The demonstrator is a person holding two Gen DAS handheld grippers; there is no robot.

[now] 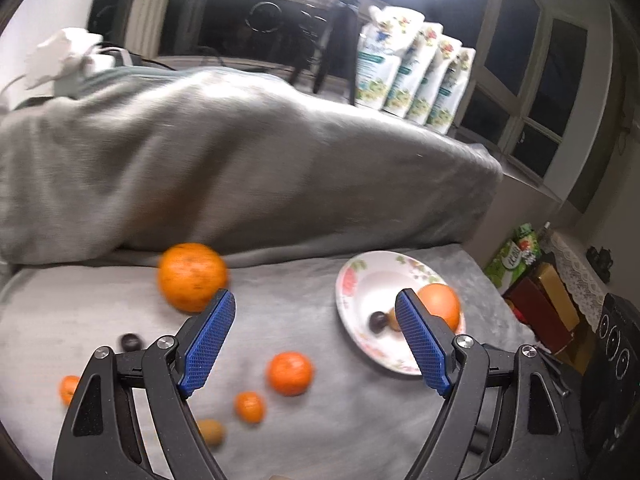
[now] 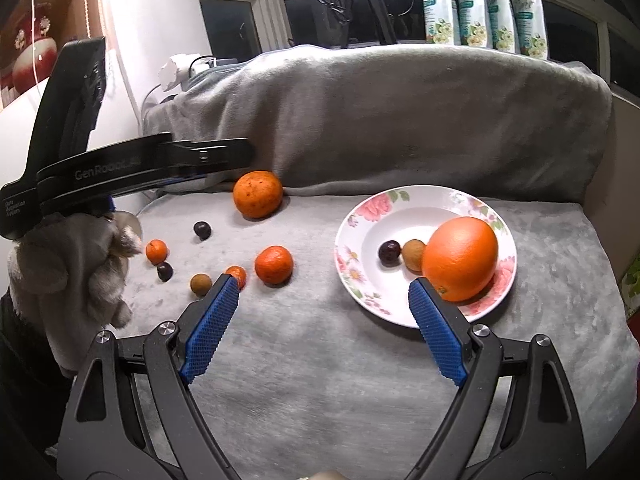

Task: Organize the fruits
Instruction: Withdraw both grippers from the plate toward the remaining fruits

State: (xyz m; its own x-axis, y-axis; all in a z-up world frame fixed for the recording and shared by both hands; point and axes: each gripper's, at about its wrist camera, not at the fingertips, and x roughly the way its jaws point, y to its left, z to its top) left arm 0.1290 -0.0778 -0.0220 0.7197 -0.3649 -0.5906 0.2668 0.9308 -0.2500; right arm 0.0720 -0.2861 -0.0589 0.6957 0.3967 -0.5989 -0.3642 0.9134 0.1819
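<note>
A flowered white plate (image 2: 404,200) (image 1: 348,280) on the grey cloth holds a big orange (image 2: 460,258) (image 1: 440,304), a brown fruit (image 2: 414,254) and a dark plum (image 2: 389,252) (image 1: 377,321). Loose on the cloth lie a large mottled orange (image 2: 258,193) (image 1: 191,276), a mandarin (image 2: 274,264) (image 1: 289,372), smaller mandarins (image 2: 156,251) (image 1: 250,406), dark plums (image 2: 202,230) (image 1: 131,342) and a brown fruit (image 2: 200,283) (image 1: 211,431). My right gripper (image 2: 322,292) is open, empty, over the cloth left of the plate. My left gripper (image 1: 314,308) is open, empty, above the loose fruit.
A grey blanket-covered bolster (image 2: 400,112) runs along the back. Several flowered pouches (image 2: 484,4) stand on the window sill behind it. Boxes (image 1: 544,300) sit off the right edge. A gloved hand (image 2: 76,268) holds the left gripper at the cloth's left side.
</note>
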